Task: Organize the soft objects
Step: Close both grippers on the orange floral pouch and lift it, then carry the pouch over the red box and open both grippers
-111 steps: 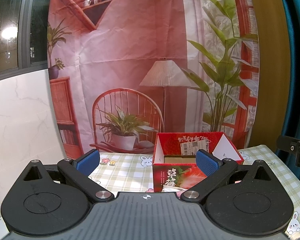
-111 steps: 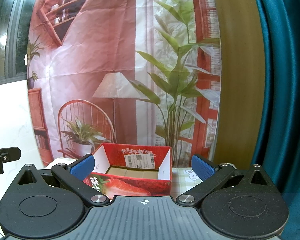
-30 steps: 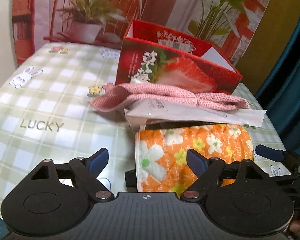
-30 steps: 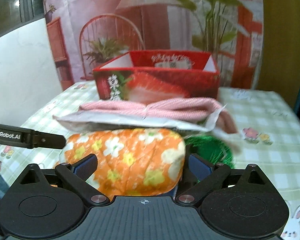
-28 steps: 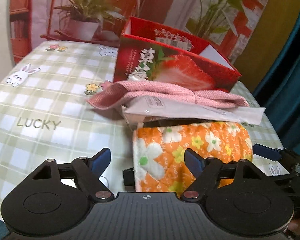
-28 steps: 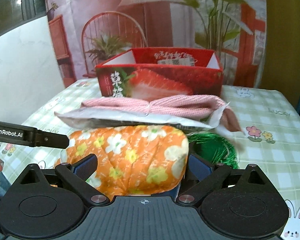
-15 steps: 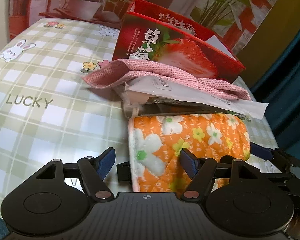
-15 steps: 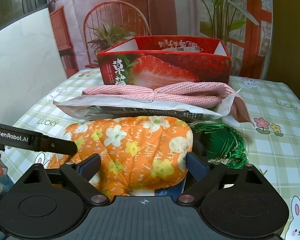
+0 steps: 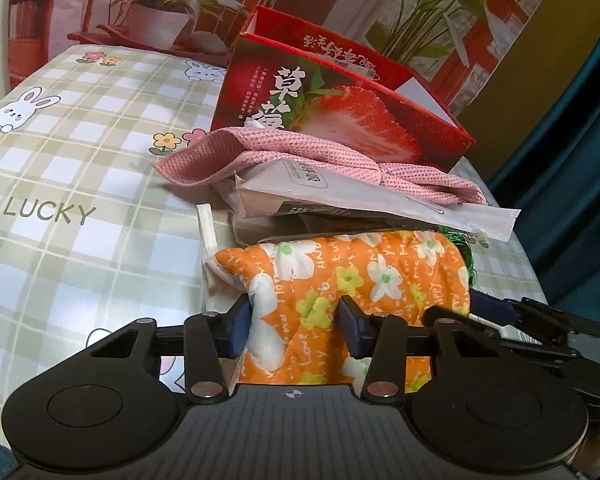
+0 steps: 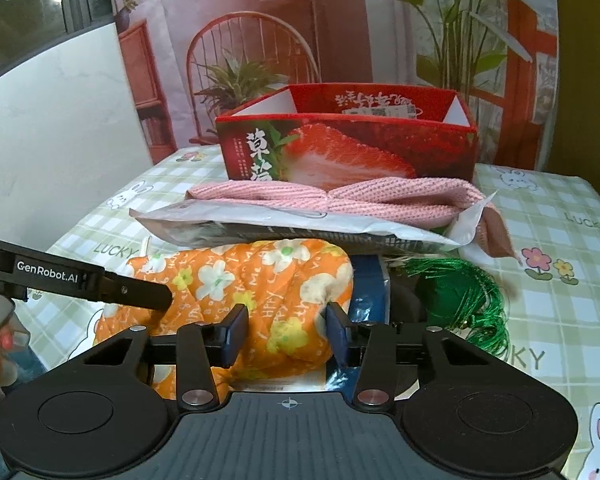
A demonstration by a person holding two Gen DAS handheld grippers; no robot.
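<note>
An orange flowered padded cloth (image 9: 364,276) lies rolled at the near edge of a pile on the checked tablecloth. My left gripper (image 9: 296,322) is shut on its left end. My right gripper (image 10: 286,334) is shut on its right end, where the cloth (image 10: 240,280) bunches between the pads. Behind it lie a white plastic packet (image 9: 360,200) and a pink knitted cloth (image 9: 300,156). A red strawberry box (image 10: 348,152), open at the top, stands behind the pile. The left gripper's arm (image 10: 80,280) shows in the right wrist view.
A green tassel bundle (image 10: 460,296) and a blue item (image 10: 370,284) lie to the right of the orange cloth. The checked tablecloth (image 9: 80,168) stretches to the left. A printed backdrop hangs behind the table and a teal curtain (image 9: 572,128) at the right.
Both grippers came down from facing the backdrop to the pile, then closed on the two ends of the orange cloth, which now bunches between the pads.
</note>
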